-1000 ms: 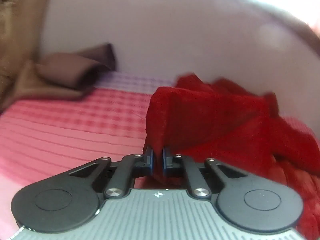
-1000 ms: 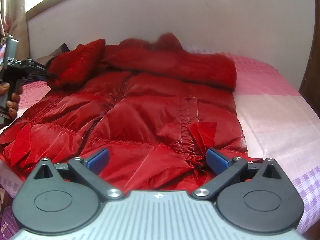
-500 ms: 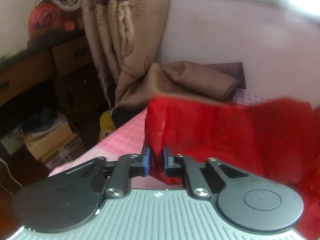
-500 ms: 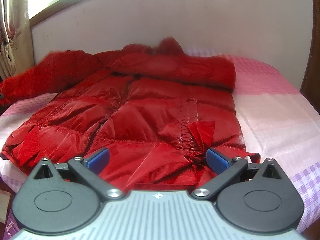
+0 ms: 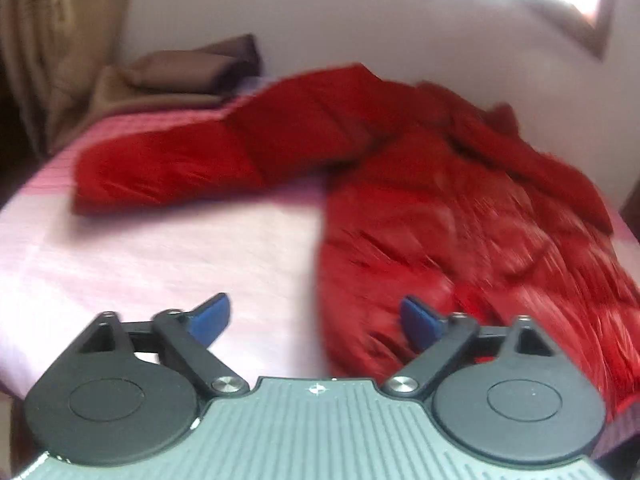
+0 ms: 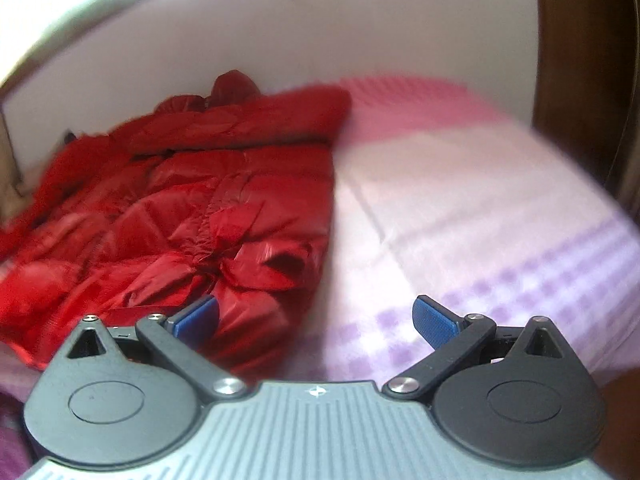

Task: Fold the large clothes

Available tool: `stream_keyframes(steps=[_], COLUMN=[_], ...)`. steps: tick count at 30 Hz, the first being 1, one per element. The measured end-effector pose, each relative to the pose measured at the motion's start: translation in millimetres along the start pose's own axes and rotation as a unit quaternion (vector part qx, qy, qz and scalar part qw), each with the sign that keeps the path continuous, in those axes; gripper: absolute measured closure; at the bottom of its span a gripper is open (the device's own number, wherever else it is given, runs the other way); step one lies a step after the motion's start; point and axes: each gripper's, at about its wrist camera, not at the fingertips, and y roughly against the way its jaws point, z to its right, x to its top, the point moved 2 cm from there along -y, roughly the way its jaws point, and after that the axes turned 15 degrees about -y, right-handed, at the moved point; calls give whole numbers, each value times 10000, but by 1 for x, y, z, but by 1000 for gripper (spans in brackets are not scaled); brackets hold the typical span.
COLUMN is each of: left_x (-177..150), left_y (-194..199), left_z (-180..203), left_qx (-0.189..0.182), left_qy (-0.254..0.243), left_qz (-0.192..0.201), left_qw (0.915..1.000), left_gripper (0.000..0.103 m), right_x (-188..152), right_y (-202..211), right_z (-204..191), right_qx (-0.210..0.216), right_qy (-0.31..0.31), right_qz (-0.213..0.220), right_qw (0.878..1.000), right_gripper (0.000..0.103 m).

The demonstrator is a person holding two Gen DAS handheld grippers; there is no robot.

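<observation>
A red puffer jacket (image 5: 460, 216) lies spread on the pink bed (image 5: 160, 256). One sleeve (image 5: 192, 160) stretches out flat to the left of its body. My left gripper (image 5: 316, 318) is open and empty, above the bed at the jacket's near left edge. In the right wrist view the jacket (image 6: 192, 208) fills the left half, with the other sleeve folded across its top. My right gripper (image 6: 316, 318) is open and empty, over the jacket's near right corner and the bare sheet. Both views are blurred.
A brown folded cloth (image 5: 188, 68) and a beige curtain (image 5: 52, 40) are at the bed's far left. A pale wall (image 5: 360, 12) runs behind the bed. A dark wooden post (image 6: 580, 80) stands at the right. Bare pink and lilac checked sheet (image 6: 480, 208) lies right of the jacket.
My left gripper pulled the sleeve out to the left, let go of it and opened. The sleeve now lies flat on the bed. My right gripper swung to the right, still open.
</observation>
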Motion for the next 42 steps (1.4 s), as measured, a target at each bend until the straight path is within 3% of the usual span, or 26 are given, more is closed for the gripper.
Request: stream_keyframes(steps=[1,2,4,5,8,11,15,17,19,22,23,24,27,29,32,35,37,38,39,40,42], left_x=[5,4,1,-3,-12,-21,-33,-24,-10,14,23,33,53,59,52,42,41,38,34,28,24], left_y=[-6,-15,-26,-28,-29,-40,-40,-44,-44,-53,-61,-75,-113,-140,-155,-162,-165,-161,-150,-121,-117], left_z=[-1,1,5,9,7,14,6,-9,-23,-38,-46,-56,-74,-71,-56,-28,-30,-30,-27,-14,-15], left_qx=[-73,-219,-189,-132,-131,-237,-237,20,420,526,493,406,74,-140,-295,-250,-380,-406,-406,-478,-458], left_qy=[-51,-31,62,39,-20,-55,-143,-153,-244,-101,-22,98,527,833,1089,1251,1361,1391,1403,1410,1412], left_qz=[-94,-155,-157,-112,-86,-93,-38,156,399,846,910,980,992,1014,1024,992,903,871,862,897,908], left_qw=[9999,9996,9997,9998,9999,9997,9996,9998,9980,9950,9946,9943,9936,9913,9883,9869,9858,9856,9855,9848,9847], left_gripper=[52,68,85,88,92,92,75,57,16,0,0,0,0,0,0,0,0,0,0,0,0], right_x=[-1,-2,-5,-7,-10,-1,13,25,39,59,68,77,87,82,69,58,57,63,70,79,109], right_y=[-3,-7,-14,-18,-19,-1,13,17,24,29,24,17,-27,-74,-156,-225,-256,-266,-264,-252,-224], right_z=[5,9,14,15,16,14,12,6,-16,-61,-79,-96,-165,-212,-265,-294,-302,-301,-293,-282,-260], right_qx=[223,425,718,903,1101,1048,708,588,549,296,330,383,729,686,346,45,-102,-221,-196,-139,-242], right_qy=[-181,-324,-520,-575,-525,-185,286,329,720,1742,1996,2164,2884,3438,4122,4405,4632,4613,4520,4453,4357], right_qz=[-137,-287,-495,-659,-756,-581,-655,-671,-531,172,322,417,456,553,534,360,340,193,150,231,770], right_qw=[9995,9982,9948,9921,9896,9926,9949,9955,9945,9841,9788,9747,9536,9349,9089,8970,8855,8867,8917,8950,8964], right_gripper=[0,0,36,68,86,91,90,86,79,40,24,20,20,20,21,22,55,77,89,96,97])
